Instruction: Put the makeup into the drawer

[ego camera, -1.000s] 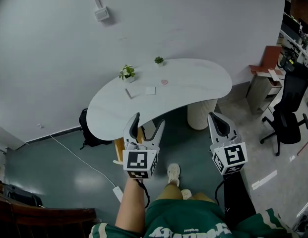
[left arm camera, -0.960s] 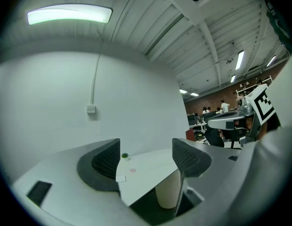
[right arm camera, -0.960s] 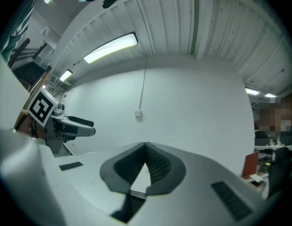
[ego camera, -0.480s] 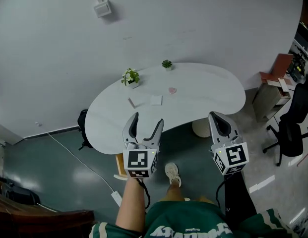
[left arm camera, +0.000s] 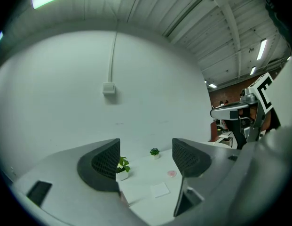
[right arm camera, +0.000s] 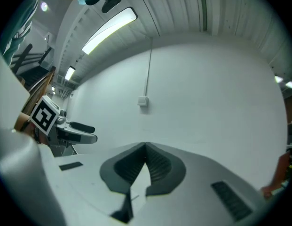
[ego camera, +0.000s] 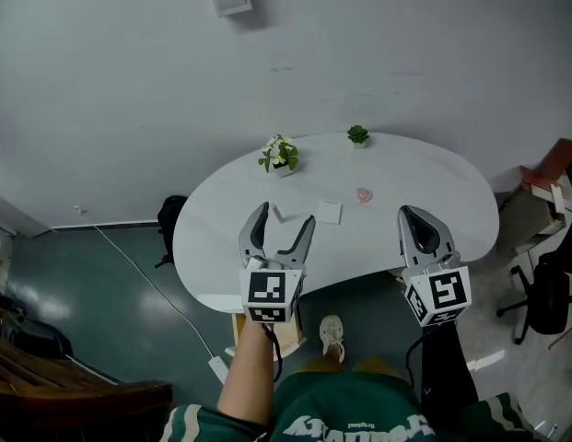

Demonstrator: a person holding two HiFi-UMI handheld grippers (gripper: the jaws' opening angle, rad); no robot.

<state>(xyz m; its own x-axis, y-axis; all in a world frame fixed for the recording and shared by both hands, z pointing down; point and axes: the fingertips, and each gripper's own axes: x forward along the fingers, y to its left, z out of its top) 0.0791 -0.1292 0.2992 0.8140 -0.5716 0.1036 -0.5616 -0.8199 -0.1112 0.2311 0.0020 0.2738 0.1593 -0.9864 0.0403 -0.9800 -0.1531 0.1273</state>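
Note:
On the white curved table (ego camera: 433, 187) lie a small pink round makeup item (ego camera: 363, 195), a flat white square (ego camera: 329, 212) and a thin pinkish stick (ego camera: 276, 214). My left gripper (ego camera: 283, 219) hangs open over the table's front edge, just short of the stick and the square, with nothing between its fingers. In the left gripper view the left gripper (left arm camera: 146, 154) frames the white square (left arm camera: 160, 190) and the pink item (left arm camera: 171, 173). My right gripper (ego camera: 417, 219) is shut and empty over the front edge further right, and the right gripper (right arm camera: 146, 149) shows closed jaws against the wall.
Two small potted plants (ego camera: 279, 154) (ego camera: 358, 135) stand at the table's back edge by the grey wall. A wooden piece (ego camera: 284, 335) shows under the table's front edge. A black bag (ego camera: 170, 215) sits on the floor at left, an office chair (ego camera: 553, 293) at right.
The table has drawn nearer and shifted right in the head view. Both grippers now reach over its front edge; the left stays open and the right stays shut.

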